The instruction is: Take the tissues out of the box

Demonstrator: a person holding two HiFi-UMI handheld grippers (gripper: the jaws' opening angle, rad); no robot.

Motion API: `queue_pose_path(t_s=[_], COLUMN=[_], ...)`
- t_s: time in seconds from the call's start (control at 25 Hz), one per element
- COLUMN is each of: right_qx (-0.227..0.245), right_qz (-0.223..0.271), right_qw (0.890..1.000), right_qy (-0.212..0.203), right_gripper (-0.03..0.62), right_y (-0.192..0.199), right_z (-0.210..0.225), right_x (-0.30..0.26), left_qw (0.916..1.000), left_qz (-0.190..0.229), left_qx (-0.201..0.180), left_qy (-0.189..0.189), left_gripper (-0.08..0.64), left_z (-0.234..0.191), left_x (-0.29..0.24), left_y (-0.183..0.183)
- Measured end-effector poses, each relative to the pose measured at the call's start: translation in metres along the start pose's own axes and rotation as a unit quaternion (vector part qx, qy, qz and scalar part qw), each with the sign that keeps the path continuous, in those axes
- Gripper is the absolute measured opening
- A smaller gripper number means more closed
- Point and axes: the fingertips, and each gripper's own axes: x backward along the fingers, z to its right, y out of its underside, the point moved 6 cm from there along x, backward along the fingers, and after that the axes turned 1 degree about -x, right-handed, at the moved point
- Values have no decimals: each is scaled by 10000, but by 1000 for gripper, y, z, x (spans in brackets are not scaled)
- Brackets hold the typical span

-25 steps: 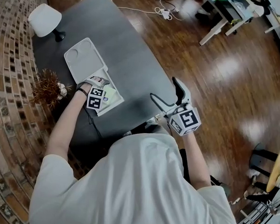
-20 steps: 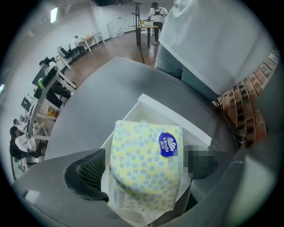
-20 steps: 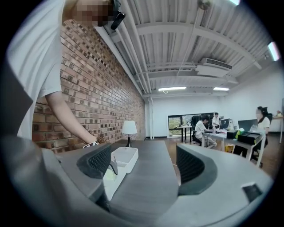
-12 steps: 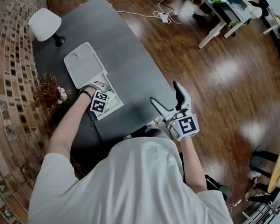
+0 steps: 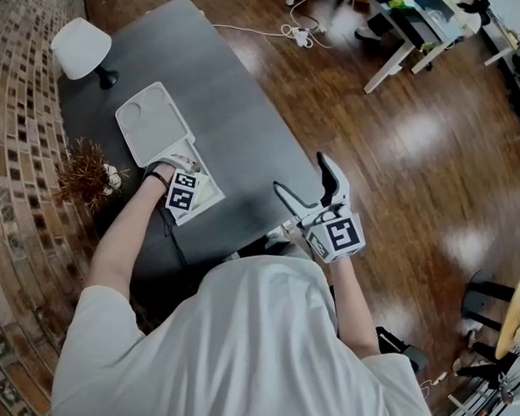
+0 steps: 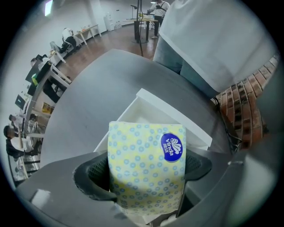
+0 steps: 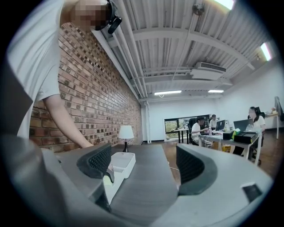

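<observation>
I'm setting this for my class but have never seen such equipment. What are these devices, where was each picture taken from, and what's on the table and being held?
No robot here: a person holds a two-jaw gripper in each hand. The overhead picture comes from a camera on the person's head; the other two from cameras riding on each gripper, looking along its jaws. On the dark table stand an open white box, a flat white tray beside it, a lamp and a dried plant. The left gripper is closing its jaws on a yellow dotted tissue pack at the box, pads pressing its sides. The right gripper is open and empty.
</observation>
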Motion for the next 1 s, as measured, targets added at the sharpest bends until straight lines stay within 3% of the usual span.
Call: queue_pose_path(t_s=[0.24, 0.48, 0.8, 1.0], right_qx=[28, -65, -122, -117], right_qz=[48, 144, 270, 369], right_qw=[9999, 9994, 9971, 9946], right_qy=[-96, -294, -706, -967], right_gripper=[468, 468, 468, 468], right_y=[-1, 1, -4, -9], right_z=[-5, -13, -28, -35], right_x=[-2, -7, -20, -28], left_qw=[9985, 9901, 9514, 9109], left_qz=[226, 475, 1070, 1508], left_qx=[421, 994, 2084, 2878], left_qy=[-271, -866, -1999, -2545], left_gripper=[440, 440, 440, 440], left_z=[1, 5, 3, 17], left_x=[19, 46, 101, 129], left_y=[1, 1, -4, -10])
